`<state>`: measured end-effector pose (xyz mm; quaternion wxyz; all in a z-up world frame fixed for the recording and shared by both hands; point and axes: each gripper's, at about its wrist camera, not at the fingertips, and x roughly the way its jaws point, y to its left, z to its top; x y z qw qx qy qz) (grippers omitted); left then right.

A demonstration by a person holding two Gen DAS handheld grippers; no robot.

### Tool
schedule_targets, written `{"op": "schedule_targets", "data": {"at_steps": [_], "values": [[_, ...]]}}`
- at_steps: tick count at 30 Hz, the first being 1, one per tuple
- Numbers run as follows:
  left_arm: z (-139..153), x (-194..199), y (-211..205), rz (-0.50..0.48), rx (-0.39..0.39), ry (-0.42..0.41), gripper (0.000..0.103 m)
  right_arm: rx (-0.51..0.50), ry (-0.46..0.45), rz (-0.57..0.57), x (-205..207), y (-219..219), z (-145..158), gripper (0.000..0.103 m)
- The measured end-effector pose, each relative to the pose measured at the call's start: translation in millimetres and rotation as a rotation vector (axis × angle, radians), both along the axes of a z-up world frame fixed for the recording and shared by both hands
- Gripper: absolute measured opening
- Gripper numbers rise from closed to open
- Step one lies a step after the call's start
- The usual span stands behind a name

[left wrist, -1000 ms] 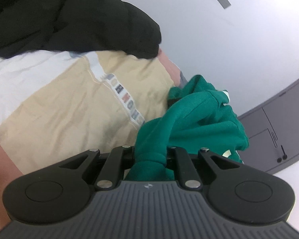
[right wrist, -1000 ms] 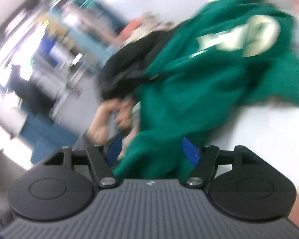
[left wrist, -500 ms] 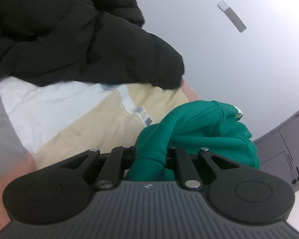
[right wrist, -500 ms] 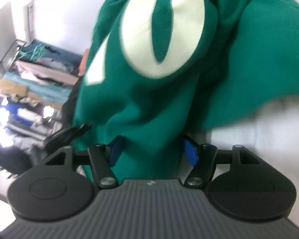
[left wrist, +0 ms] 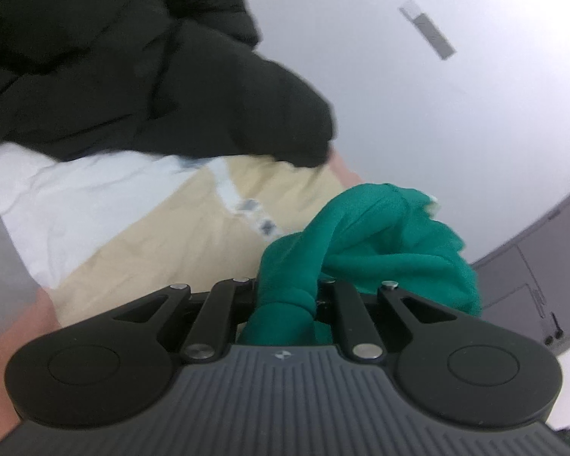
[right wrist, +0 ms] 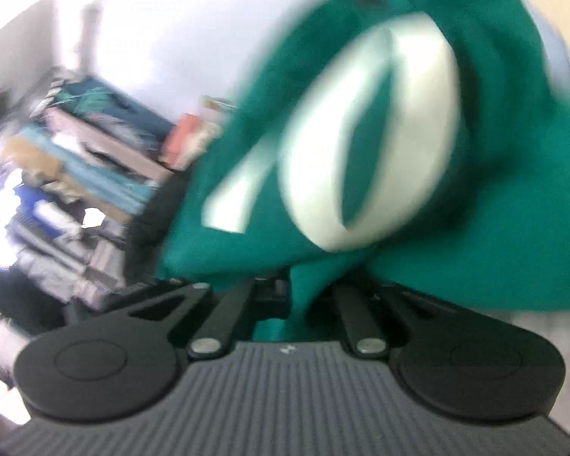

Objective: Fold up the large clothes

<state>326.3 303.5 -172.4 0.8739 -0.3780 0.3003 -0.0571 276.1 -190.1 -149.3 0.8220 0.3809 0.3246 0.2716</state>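
A black puffy jacket (left wrist: 133, 68) & a tan-and-white shirt (left wrist: 163, 235) are seen past the left gripper (left wrist: 287, 296), lying on the white table (left wrist: 456, 144). Stacked clothes (right wrist: 76, 174) are seen at the right view's left. The green sweatshirt (right wrist: 361, 144) is pinched by both: the right gripper (right wrist: 300, 296) is clamped on a fold too.

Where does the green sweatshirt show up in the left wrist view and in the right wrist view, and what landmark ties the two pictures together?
Left wrist view: the green sweatshirt sits lower centre-right, bunched, pinched in the left hand-held gripper.
Right wrist view: the green sweatshirt, blurred, fills the centre and right, with its white print facing the camera; a fold is clamped in the right hand-held gripper.
Shared landmark: the sweatshirt itself; no other thing clearly shows in both views.
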Motion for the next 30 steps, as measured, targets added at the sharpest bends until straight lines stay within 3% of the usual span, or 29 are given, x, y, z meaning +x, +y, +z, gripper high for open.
{"op": "schedule_targets", "data": {"at_steps": [4,9,13,16,21,23,26,27,28,30], "values": [[15,-18,-17,-0.068,-0.032,-0.061,0.013,-0.017,-0.166,-0.008,-12,-28,64,0.005],[27,-42,-51,-0.162,-0.177,-0.120,0.013,-0.079,-0.284,-0.055,-26,-63,118,0.005],[30,-57,-89,-0.251,-0.270,-0.127,0.013,-0.101,-0.298,-0.155,-34,-113,123,0.005],[24,-62,-117,-0.291,-0.231,-0.095,0.014,-0.120,-0.240,-0.214,-32,-141,107,0.006],[-1,-50,-138,-0.299,-0.177,-0.018,0.014,-0.109,-0.126,-0.257,-31,-155,52,0.009],[-9,-48,-137,-0.288,-0.182,0.003,0.014,-0.068,-0.090,-0.258,-34,-161,31,0.014],[-14,-45,-131,-0.280,-0.198,0.014,0.017,-0.069,-0.039,-0.258,-40,-166,15,0.050],[-14,-45,-131,-0.282,-0.198,0.009,0.023,-0.085,-0.025,-0.247,-41,-165,13,0.063],[-14,-45,-132,-0.284,-0.201,0.001,0.027,-0.116,-0.016,-0.239,-43,-164,13,0.069],[-14,-45,-135,-0.288,-0.203,0.006,0.047,-0.188,-0.012,-0.215,-48,-164,10,0.073]]}}
